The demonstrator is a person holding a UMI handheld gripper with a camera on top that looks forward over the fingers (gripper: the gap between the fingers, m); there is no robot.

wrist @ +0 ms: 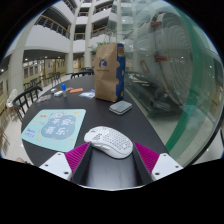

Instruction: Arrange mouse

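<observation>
Mouse (109, 141) lies on the worktop (150, 125), just ahead of the fingers (76, 157) and between their lines, not touching either; the fingers stand apart. Mat (53, 128) lies ahead and to the left of the left finger, beside the mouse. Small flat box (121, 107) sits beyond the mouse. Paper bag (108, 71) stands upright farther beyond, behind the box. Chairs (25, 98) line the worktop's far left edge.

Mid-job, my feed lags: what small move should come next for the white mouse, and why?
Probably ease the gripper forward and slightly down. The jaws stand open and the white mouse lies on the dark table just ahead of them, not yet between the pink pads. The mouse pad sits to its left, a likely destination once it is grasped.
</observation>
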